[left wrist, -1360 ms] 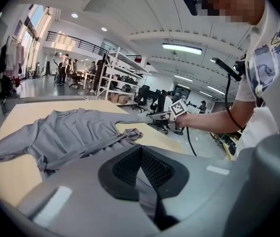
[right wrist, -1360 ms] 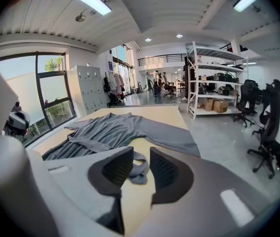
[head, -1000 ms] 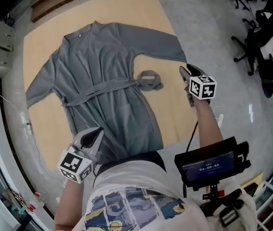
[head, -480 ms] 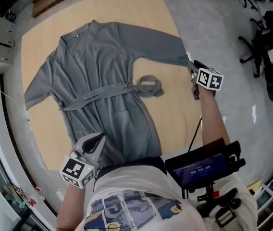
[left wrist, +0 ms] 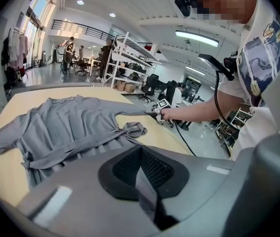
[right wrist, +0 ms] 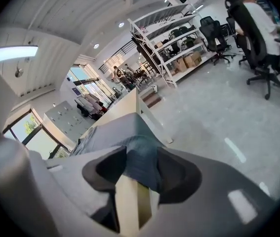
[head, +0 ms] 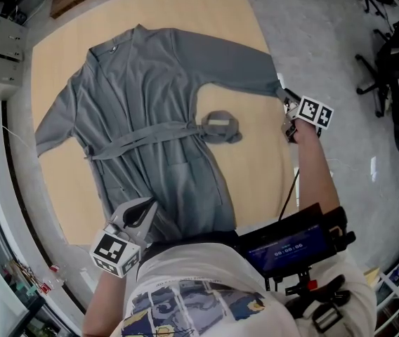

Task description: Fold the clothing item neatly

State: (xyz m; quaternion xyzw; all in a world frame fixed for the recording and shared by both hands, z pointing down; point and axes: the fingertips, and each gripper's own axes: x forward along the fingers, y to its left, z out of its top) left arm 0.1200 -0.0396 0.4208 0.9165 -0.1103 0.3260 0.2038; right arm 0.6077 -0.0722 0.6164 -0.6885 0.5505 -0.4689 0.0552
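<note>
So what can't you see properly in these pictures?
Robe bottom hem: head view, covered by the person's shirt and left tongs.
Cloth pinched in the shut left tongs? Left gripper view, too dark between them.
Screen numbers: head view, too small.

Left gripper (head: 143, 210) closed, right gripper (head: 286, 101) (just widening) astride cuff (head: 272, 86)
</note>
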